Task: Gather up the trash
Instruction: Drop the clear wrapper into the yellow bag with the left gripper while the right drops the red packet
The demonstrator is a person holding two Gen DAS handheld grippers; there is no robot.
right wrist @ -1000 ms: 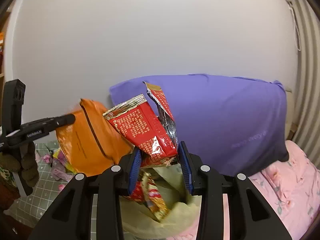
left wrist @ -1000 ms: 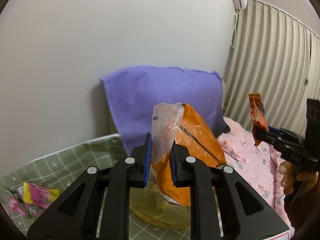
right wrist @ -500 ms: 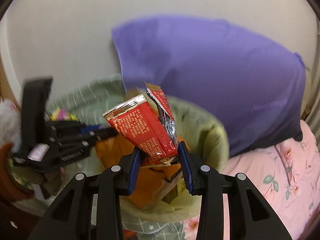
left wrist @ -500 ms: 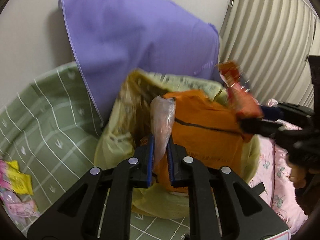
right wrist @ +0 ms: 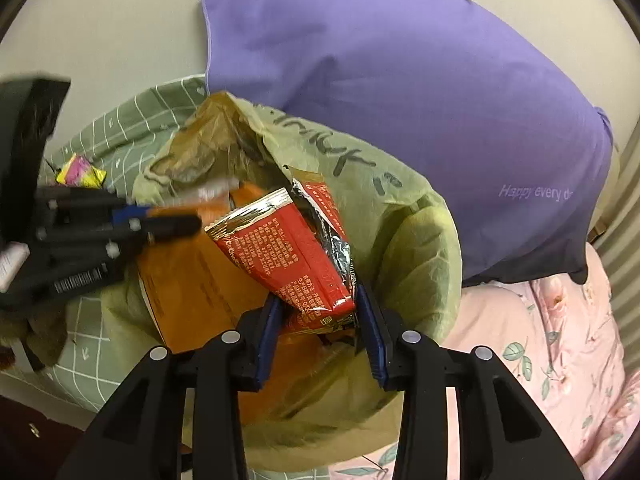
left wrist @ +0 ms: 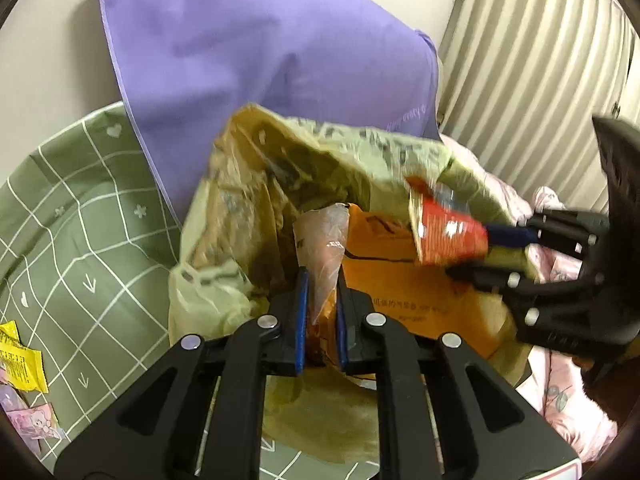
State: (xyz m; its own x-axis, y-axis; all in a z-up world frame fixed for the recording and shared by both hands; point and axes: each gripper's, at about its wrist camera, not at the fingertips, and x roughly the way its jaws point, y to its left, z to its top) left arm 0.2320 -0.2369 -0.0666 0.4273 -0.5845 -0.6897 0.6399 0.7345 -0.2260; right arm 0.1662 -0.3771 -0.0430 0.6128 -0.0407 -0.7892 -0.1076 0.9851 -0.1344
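Over the open mouth of a yellow-green plastic trash bag (right wrist: 416,248), two hand-held grippers with one wrapper each.
Left gripper (left wrist: 320,312): clenched on the clear plastic end of an orange snack bag (left wrist: 400,280); the clear end stands up between the blue pads, and the orange body lies inside the bag mouth, spreading toward the right gripper.
Right gripper (right wrist: 320,320): grasping a red foil wrapper (right wrist: 288,256) by its lower end; long axis slanted up and to the left, torn silver-lined end uppermost, over the orange snack bag.
Trash bag: stands on a bed, against a purple pillow (right wrist: 400,80).
Green checked sheet (left wrist: 80,220): small yellow and pink wrappers (left wrist: 20,360) at its left edge.
Pink floral bedding (right wrist: 560,340): right of the bag.
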